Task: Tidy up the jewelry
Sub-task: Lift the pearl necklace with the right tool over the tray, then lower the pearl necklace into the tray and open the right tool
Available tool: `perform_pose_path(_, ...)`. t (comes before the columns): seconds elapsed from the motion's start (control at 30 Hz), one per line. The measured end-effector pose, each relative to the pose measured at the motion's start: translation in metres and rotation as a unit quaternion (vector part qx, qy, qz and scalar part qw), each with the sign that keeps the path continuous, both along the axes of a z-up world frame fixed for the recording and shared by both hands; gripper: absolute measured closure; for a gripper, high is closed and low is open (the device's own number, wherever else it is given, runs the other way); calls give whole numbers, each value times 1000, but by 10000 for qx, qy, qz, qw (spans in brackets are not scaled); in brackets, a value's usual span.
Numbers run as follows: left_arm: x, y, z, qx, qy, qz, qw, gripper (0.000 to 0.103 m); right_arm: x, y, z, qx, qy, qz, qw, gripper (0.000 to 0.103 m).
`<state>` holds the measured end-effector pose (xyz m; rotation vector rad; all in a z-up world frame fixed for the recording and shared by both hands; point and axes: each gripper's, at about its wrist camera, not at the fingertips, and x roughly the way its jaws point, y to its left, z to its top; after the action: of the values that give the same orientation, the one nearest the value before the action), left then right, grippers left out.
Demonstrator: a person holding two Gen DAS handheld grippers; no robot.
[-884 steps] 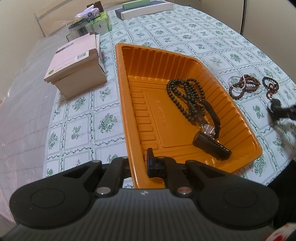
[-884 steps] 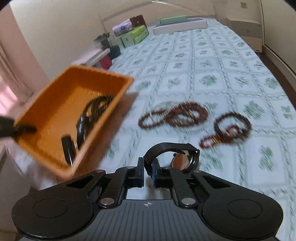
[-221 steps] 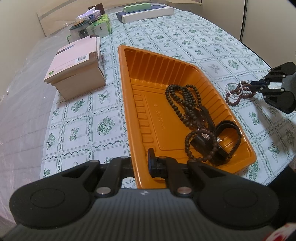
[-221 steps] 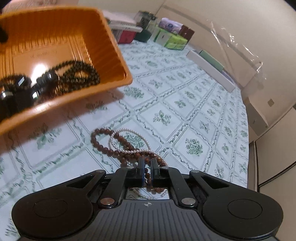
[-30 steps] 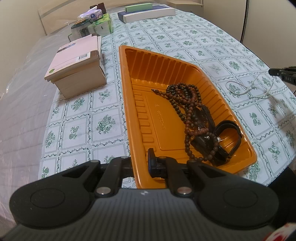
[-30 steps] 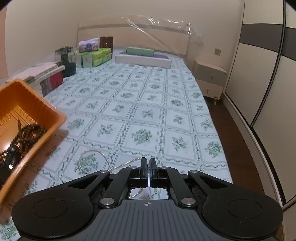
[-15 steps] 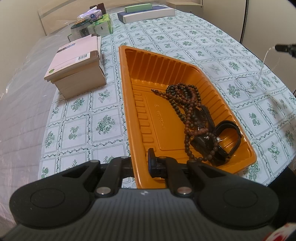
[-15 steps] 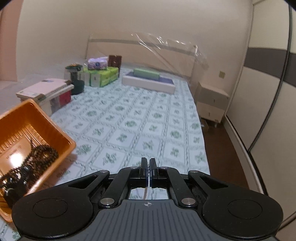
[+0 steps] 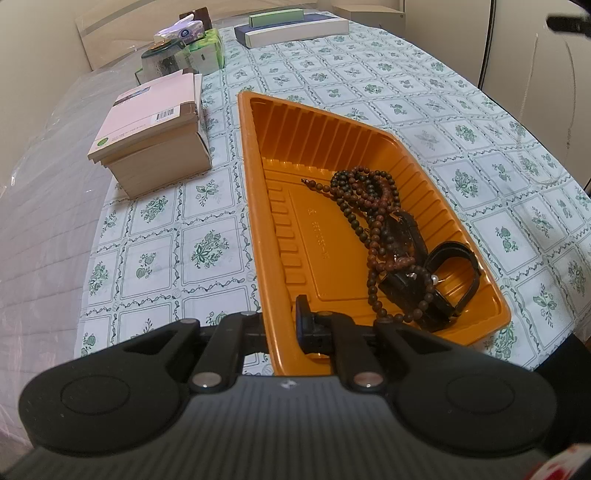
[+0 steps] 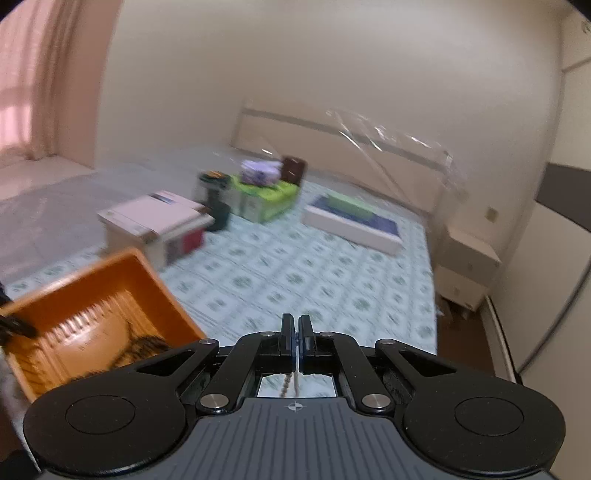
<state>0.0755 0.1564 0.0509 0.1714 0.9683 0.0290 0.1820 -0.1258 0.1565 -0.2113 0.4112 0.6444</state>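
An orange tray (image 9: pixel 258 155) lies on the patterned cloth; my left gripper (image 9: pixel 282 328) is shut on its near rim. Inside lie dark and brown bead strands (image 9: pixel 369 199) and black watches (image 9: pixel 439 288). My right gripper (image 10: pixel 294 328) is shut on a thin pearl necklace (image 10: pixel 290 384) that hangs below its fingers. In the left wrist view the right gripper (image 9: pixel 565 22) is high at the top right, and the necklace (image 9: pixel 570 110) hangs from it as a faint loop above the cloth. The tray (image 10: pixel 92 317) shows blurred at the right wrist view's lower left.
A stack of books (image 9: pixel 155 133) stands left of the tray. Tissue boxes (image 9: pixel 199 48) and a jar (image 9: pixel 162 59) sit at the back, with flat boxes (image 9: pixel 291 26) beyond. A nightstand (image 10: pixel 469 269) stands off the cloth's far right edge.
My right gripper has risen higher with the pearl necklace, lifting it off the cloth, and has swung toward the tray. The left gripper and tray have not moved.
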Motion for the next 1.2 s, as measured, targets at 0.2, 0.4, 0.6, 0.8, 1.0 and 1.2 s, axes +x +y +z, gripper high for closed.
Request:
perform_pose_path(0.2,0,-1,0,-25,-9,5,10000,95,-14,31,32,218,-202,582,9979,102)
perform_pose_path(0.4,-1,2,-1,-75,-22,7,10000,95,-21,78,51,346,-291,1180,9920,102)
perform_pose_path(0.6,-1,4,-1,-110,-28,-16,9999,94,-18,125,42,212,-203,1555,9874,102)
perform_pose_path(0.8,-1,6,-3,-140,-32,-12,9999,94,-15,155,17,-21,52,1788,9839,102)
perform_pose_path(1.0,-1,7,-3,-153,-33,-9,9999,94,-8,166,3,-74,236,1888,9817,102)
perform_pose_path(1.2,-1,7,-4,-158,-28,-1,9999,95,-4,168,-3,-61,379,1915,9807,102)
